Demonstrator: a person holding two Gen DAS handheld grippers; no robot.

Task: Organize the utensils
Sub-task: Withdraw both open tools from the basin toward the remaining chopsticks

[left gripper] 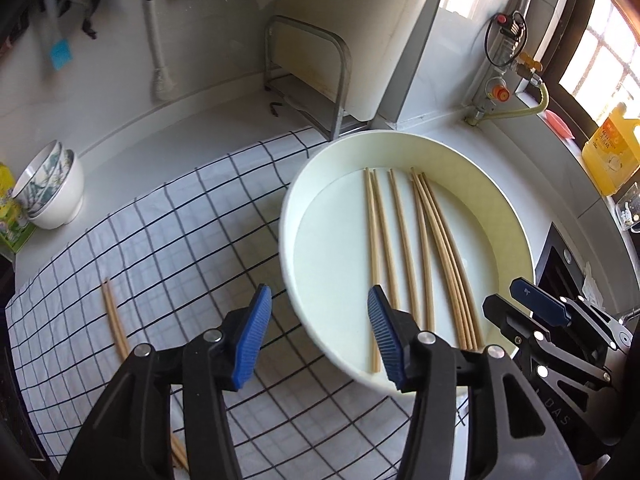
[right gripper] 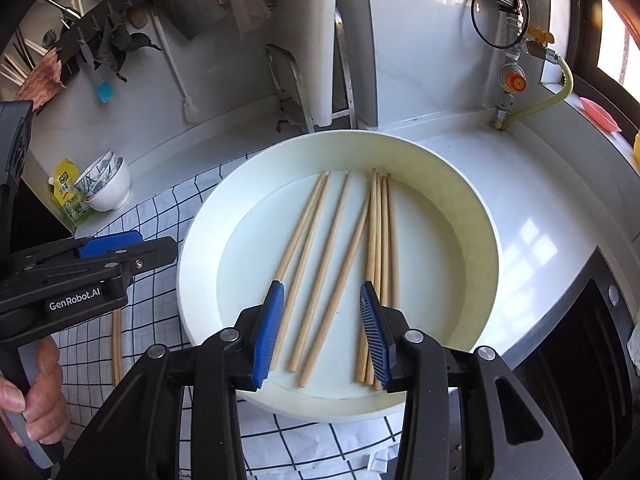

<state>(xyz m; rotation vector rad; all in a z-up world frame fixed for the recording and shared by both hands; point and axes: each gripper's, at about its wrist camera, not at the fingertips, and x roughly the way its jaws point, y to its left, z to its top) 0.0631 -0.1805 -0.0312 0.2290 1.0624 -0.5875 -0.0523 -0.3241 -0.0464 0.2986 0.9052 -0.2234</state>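
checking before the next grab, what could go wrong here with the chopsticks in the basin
The right gripper hangs open over loose chopsticks in the white basin; some lie bunched, so closing might catch several or knock them askew. The left gripper straddles the basin rim and could bump it on the checked cloth.

The left gripper (left gripper: pixel 319 334) hangs with jaws apart over the white basin's (left gripper: pixel 516 220) near rim; several wooden chopsticks (left gripper: pixel 404 240) lie inside, and apparently two more chopsticks (left gripper: pixel 114 320) rest on the checked cloth (left gripper: pixel 168 232).

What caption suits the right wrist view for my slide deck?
Open right claw hovers above wooden chopsticks in a round white basin on checked cloth.
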